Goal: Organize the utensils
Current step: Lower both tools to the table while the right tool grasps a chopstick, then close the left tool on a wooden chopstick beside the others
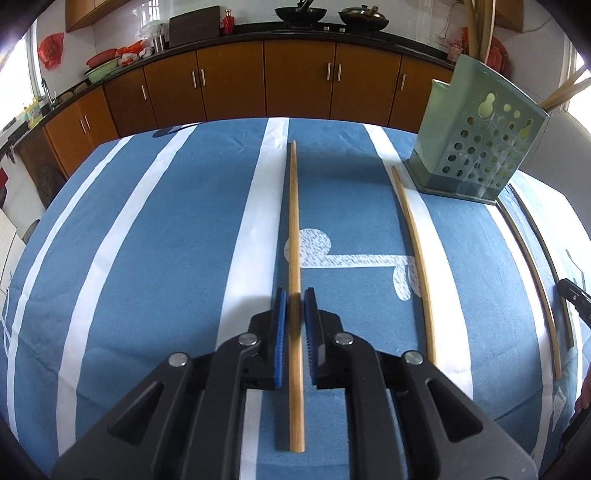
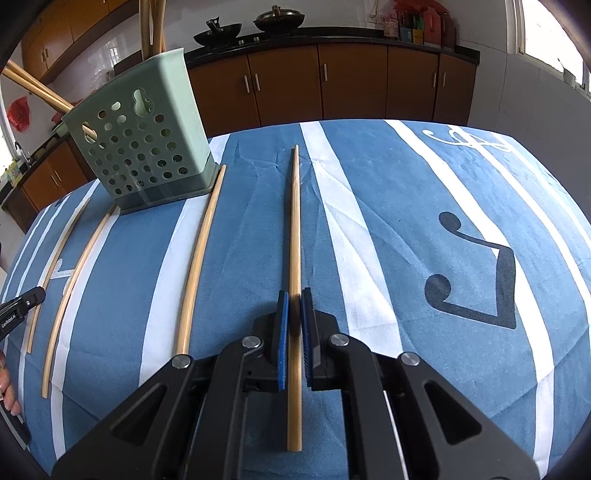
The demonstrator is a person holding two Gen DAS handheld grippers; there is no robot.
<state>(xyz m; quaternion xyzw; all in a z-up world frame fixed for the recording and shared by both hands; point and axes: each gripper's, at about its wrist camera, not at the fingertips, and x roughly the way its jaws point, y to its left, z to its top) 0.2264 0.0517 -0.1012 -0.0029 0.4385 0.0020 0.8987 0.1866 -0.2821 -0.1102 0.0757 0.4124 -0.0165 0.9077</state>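
Note:
A bamboo chopstick (image 1: pixel 294 229) lies lengthwise on the blue-and-white striped cloth (image 1: pixel 166 240), running between the blue pads of my left gripper (image 1: pixel 295 295). The jaws stand almost together, with a thin gap on each side of the stick. In the right wrist view my right gripper (image 2: pixel 294 293) is shut on another bamboo chopstick (image 2: pixel 294 221), which casts a dark shadow along its left side. A pale green perforated holder (image 1: pixel 476 155) (image 2: pixel 147 147) stands at the back of the table between the two grippers. Several chopsticks (image 2: pixel 37 88) lean out of it.
Two more loose chopsticks (image 1: pixel 415 258) (image 1: pixel 532 277) lie on the cloth between the grippers, also seen as chopsticks (image 2: pixel 195 258) (image 2: pixel 74 277). A person's fingers (image 2: pixel 7 387) show at the left edge. Wooden kitchen cabinets (image 1: pixel 295 81) and woks (image 1: pixel 301 14) stand beyond the table.

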